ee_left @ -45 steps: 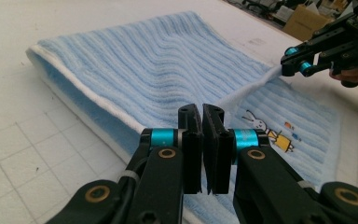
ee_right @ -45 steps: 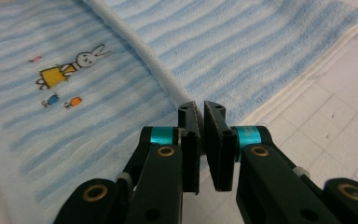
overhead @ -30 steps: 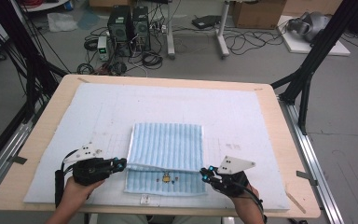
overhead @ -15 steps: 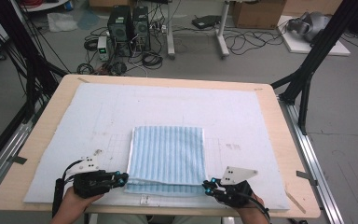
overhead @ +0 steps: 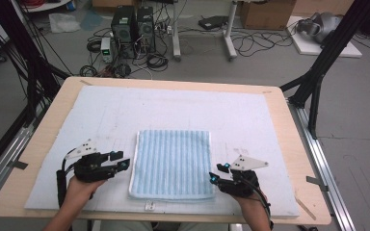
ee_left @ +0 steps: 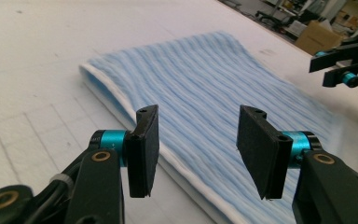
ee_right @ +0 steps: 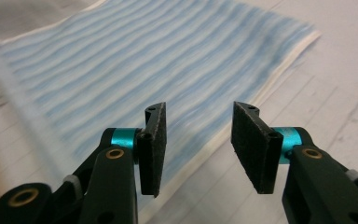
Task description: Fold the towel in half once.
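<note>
Left hand-held gripper (overhead: 122, 160) and right hand-held gripper (overhead: 216, 173) sit at the near bench (overhead: 43, 139) edge – jaws on both have just been opening, now apart, nothing between them. Folded blue striped towel (overhead: 172, 162) lies flat between the two on the white mat (overhead: 173, 106), its side edges just beside the fingertips. Computer towers (overhead: 134, 21) on the floor beyond.

A: What is lying under the work area?
B: A white padded mat (overhead: 173, 106) is covering a light wooden tabletop (overhead: 289, 144).
A: And beyond the table?
B: Two black computer towers (overhead: 134, 21) are standing on the grey floor (overhead: 270, 67), tangled black cables (overhead: 250, 45) trailing beside them.
</note>
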`<act>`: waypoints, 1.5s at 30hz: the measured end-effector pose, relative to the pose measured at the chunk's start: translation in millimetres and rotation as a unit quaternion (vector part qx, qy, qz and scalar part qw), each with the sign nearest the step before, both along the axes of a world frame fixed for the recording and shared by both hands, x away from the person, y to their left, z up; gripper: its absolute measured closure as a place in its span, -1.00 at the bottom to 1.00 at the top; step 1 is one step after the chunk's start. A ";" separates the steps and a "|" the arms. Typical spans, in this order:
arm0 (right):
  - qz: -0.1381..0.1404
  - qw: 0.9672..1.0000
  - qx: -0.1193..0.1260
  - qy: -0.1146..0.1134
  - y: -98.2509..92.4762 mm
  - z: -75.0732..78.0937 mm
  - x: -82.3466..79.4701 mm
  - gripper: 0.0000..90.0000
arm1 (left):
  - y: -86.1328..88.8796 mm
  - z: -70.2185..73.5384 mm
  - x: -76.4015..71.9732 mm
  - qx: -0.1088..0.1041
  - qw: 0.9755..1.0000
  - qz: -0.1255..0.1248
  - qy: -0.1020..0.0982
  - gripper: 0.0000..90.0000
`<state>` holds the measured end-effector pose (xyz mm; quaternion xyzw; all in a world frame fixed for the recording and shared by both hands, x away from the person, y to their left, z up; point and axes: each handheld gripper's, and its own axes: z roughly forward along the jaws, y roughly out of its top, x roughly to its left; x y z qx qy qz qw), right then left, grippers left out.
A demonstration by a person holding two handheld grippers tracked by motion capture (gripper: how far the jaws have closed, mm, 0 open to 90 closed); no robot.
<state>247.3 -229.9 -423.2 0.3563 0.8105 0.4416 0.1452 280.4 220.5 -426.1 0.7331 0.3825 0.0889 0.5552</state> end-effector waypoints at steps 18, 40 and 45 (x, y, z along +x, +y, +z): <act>-0.057 0.998 0.021 0.026 26.1 -9.1 102.0 0.62 | -45.5 -13.6 95.8 0.086 0.995 0.037 0.038 0.64; -0.123 0.991 0.018 0.051 18.5 -10.9 149.7 0.27 | -48.6 -22.8 135.6 0.129 0.988 0.079 0.044 0.37; -0.120 0.990 -0.018 0.075 26.8 -23.6 163.4 0.50 | -52.5 -25.5 136.1 0.134 0.988 0.065 0.045 0.86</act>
